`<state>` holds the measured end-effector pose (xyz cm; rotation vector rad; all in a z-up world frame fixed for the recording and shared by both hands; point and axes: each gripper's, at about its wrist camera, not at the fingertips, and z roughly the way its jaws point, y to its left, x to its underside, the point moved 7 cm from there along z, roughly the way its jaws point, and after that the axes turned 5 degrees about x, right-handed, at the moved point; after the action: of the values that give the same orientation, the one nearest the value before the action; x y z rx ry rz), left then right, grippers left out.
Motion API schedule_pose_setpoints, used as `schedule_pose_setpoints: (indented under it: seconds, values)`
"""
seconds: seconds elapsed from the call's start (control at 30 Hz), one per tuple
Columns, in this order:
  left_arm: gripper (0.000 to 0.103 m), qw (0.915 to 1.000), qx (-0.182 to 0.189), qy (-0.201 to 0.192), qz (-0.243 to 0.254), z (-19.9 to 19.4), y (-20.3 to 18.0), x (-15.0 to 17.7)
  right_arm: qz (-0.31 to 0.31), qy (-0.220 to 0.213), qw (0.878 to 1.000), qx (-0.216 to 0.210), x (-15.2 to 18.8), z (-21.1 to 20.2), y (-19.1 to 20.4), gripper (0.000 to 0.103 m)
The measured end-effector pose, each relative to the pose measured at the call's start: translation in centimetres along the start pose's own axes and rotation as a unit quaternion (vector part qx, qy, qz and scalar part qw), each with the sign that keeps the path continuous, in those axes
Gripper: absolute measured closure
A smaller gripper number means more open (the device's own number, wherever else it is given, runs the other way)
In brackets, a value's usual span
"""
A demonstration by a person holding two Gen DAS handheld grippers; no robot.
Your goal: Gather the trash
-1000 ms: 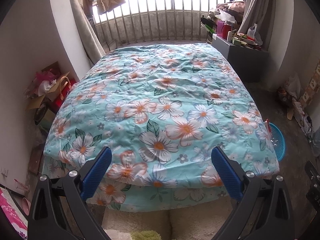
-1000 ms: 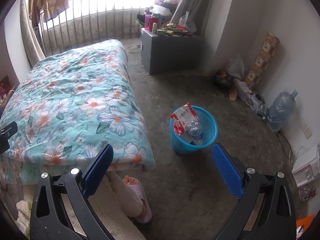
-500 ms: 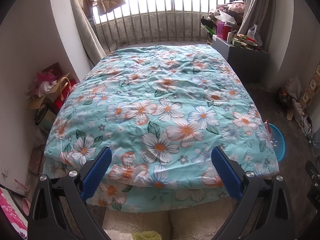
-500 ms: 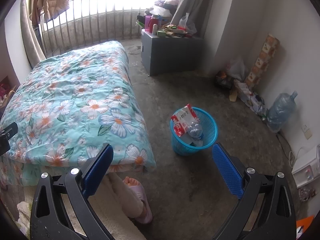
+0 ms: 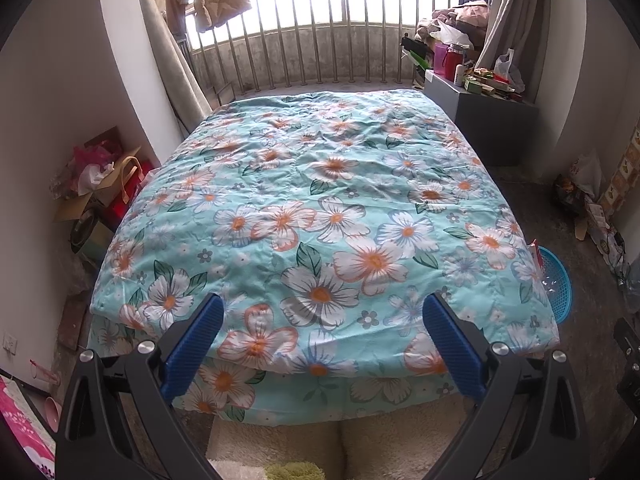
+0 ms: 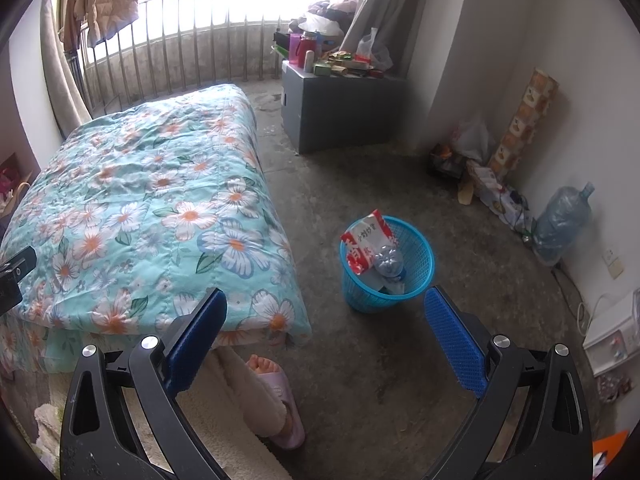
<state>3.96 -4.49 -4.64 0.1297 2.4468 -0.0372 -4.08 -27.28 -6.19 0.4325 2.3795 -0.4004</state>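
A blue mesh trash basket (image 6: 420, 256) stands on the concrete floor right of the bed. It holds a red and white packet (image 6: 366, 246) and a crushed clear plastic bottle (image 6: 387, 261). The basket's edge also shows in the left wrist view (image 5: 558, 280), with the packet's tip (image 5: 535, 249) peeking past the quilt. My right gripper (image 6: 325, 334) is open and empty, held above the floor near the basket. My left gripper (image 5: 320, 340) is open and empty, held above the foot of the bed.
A floral quilt (image 5: 320, 216) covers the bed. A grey cabinet (image 6: 340, 108) with clutter stands by the window. A water jug (image 6: 562, 224) and bags line the right wall. The person's slippered foot (image 6: 276, 400) stands on a cream rug. Boxes and bags (image 5: 100, 184) lie left of the bed.
Both views have drifted back slightly: the bed and basket sit a little lower and farther off. Both grippers stay open and empty.
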Motion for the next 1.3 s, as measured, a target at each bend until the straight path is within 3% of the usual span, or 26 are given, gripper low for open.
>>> schedule_pose_setpoints:
  seconds: [1.3]
  values:
    - [0.005,1.0,0.001,0.006,0.002,0.09,0.14,0.14,0.004,-0.006,1.0,0.001,-0.64,-0.82,-0.25,0.008]
